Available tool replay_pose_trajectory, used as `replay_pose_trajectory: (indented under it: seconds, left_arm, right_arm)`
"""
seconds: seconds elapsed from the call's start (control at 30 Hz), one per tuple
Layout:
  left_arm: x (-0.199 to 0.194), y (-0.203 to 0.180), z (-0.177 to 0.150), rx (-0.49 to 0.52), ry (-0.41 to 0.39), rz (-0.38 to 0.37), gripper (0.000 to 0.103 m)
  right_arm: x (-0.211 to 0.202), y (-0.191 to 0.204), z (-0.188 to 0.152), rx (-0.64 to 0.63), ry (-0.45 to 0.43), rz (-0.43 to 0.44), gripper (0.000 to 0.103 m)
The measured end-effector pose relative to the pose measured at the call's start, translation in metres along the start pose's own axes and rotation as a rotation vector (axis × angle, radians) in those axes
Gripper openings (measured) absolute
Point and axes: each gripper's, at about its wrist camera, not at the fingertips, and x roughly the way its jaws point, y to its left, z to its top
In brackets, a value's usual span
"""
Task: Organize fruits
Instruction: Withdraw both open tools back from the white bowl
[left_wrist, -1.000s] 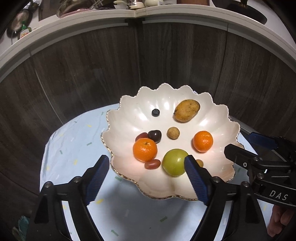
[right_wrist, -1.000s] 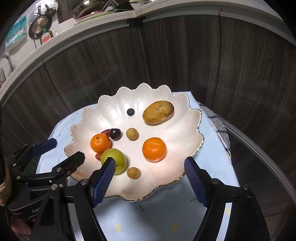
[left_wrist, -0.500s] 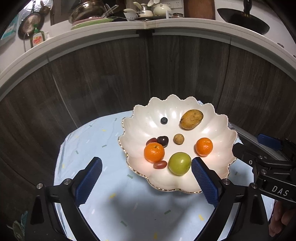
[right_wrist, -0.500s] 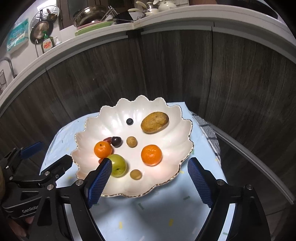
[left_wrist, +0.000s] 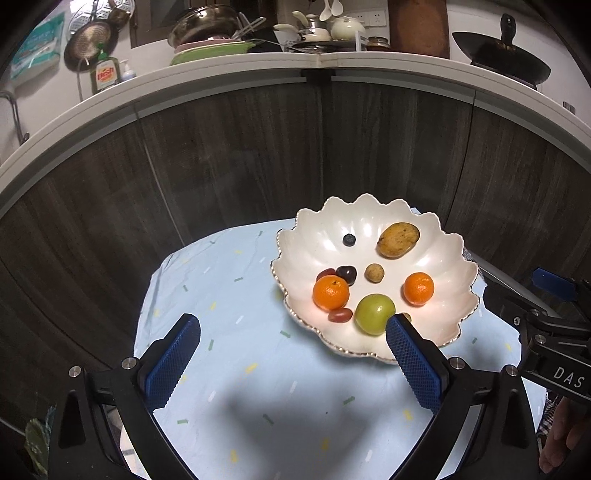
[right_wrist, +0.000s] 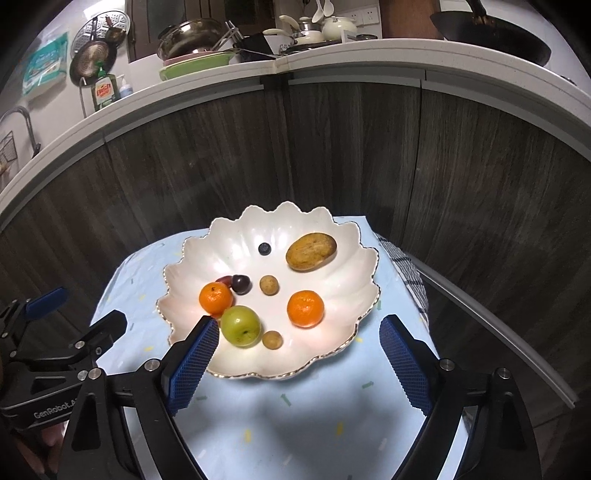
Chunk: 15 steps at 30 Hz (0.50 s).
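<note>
A white scalloped bowl (left_wrist: 369, 218) (right_wrist: 280, 221) sits on a light blue cloth. In it lie a mango (left_wrist: 398, 240) (right_wrist: 311, 252), two tangerines (left_wrist: 331, 292) (right_wrist: 305, 308), a green apple (left_wrist: 375, 314) (right_wrist: 240, 325), a blueberry (left_wrist: 348, 239), a dark plum (right_wrist: 241, 283) and small brown longans (right_wrist: 268, 285). My left gripper (left_wrist: 291, 325) hovers over the cloth, near and left of the bowl. Its jaws are opening and nothing is between them. My right gripper (right_wrist: 298, 326) hangs above the bowl's near rim, jaws opening, touching no fruit.
The blue-clothed table (left_wrist: 229, 295) is small and stands against dark wood cabinet fronts (left_wrist: 240, 155). Above them a white counter (left_wrist: 317, 61) carries pans and dishes. A checked cloth (right_wrist: 406, 269) hangs at the table's right edge. A hand (left_wrist: 557, 443) holds the right gripper.
Both grippers have drawn back and up from the bowl, which now looks smaller. Both pairs of jaws have spread wider. The fruits have not moved.
</note>
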Motion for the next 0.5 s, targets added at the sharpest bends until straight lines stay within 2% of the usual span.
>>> replay_pose_trajectory:
  seconds: [0.5]
  left_arm:
    - [-0.033, 0.014, -0.028, -0.031, -0.002, 0.045, 0.102]
  right_arm:
    - [-0.032, 0.015, -0.019, -0.014, -0.016, 0.005, 0.09]
